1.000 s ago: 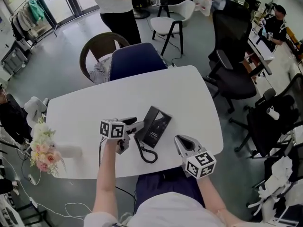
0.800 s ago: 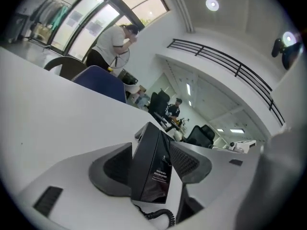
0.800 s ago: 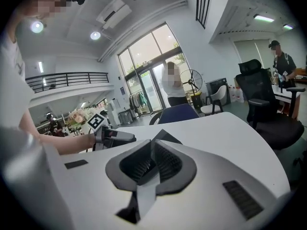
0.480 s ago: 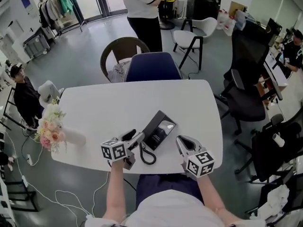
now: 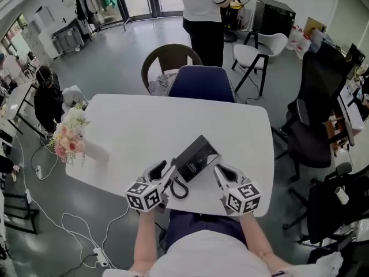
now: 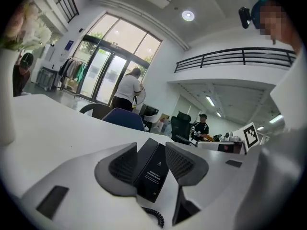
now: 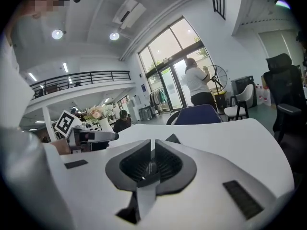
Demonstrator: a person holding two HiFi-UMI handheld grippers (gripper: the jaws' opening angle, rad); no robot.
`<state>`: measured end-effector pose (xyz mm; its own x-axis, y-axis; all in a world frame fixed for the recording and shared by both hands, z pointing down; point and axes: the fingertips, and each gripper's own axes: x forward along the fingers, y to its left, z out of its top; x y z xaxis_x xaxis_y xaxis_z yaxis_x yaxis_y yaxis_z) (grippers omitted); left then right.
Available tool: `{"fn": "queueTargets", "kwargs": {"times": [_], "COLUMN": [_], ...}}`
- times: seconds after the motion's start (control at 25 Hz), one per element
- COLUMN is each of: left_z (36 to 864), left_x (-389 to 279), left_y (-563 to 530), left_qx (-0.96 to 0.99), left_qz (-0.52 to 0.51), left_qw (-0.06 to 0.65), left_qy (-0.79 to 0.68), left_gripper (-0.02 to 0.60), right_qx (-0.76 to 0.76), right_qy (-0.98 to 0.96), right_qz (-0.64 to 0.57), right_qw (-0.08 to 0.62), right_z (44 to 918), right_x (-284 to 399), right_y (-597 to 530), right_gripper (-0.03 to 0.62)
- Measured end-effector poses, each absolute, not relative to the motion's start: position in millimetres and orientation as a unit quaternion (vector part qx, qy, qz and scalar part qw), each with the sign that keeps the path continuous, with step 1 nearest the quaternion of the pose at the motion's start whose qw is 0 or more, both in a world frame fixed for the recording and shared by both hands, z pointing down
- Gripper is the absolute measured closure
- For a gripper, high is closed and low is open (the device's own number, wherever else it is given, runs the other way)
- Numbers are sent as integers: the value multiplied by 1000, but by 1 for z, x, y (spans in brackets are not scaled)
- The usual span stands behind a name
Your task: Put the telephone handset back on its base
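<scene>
The black telephone (image 5: 195,157) lies slantwise on the white table (image 5: 138,126), near its front edge. Its handset seems to rest along the base, though I cannot pick it out. The coiled cord (image 5: 180,189) loops at the telephone's near left corner. My left gripper (image 5: 166,169) hovers just left of the cord, apart from the telephone. In the left gripper view the telephone (image 6: 152,171) shows through the gap of the left gripper (image 6: 151,147). Its jaws have just been closing part way and press on nothing. My right gripper (image 5: 221,171) sits to the telephone's right, its jaws (image 7: 152,145) together and empty.
A white vase of flowers (image 5: 69,137) stands at the table's left edge. A blue chair (image 5: 202,84) and a brown chair (image 5: 167,62) stand behind the table, with a person (image 5: 204,10) beyond them. Black office chairs (image 5: 305,126) crowd the right side.
My left gripper has drawn back from the telephone's left side toward the table's front edge and now points more level. The right gripper has stayed by the front edge.
</scene>
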<state>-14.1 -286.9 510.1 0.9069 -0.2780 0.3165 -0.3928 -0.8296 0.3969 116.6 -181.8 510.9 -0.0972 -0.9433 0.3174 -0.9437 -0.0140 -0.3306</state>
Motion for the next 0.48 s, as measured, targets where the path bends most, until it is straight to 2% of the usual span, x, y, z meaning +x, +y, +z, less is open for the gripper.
{"fn": "queueTargets", "kwargs": {"times": [0.32,0.48], "left_z": [484,473], "left_x": [-17,-12], "left_y": [-260,-255], "left_qx": [961,964], "left_qz": [100,89], "left_qw": [168,122], "left_qy": [-197,-217], "left_gripper": [440,508], "right_qx": [666,670], "right_qy": [-715,-715], "right_qz": [212,201], "right_qw": [-11,-1], "right_z": [487,481], "right_x": [125,126], "right_y": [-181,-176], "right_gripper": [548,548]}}
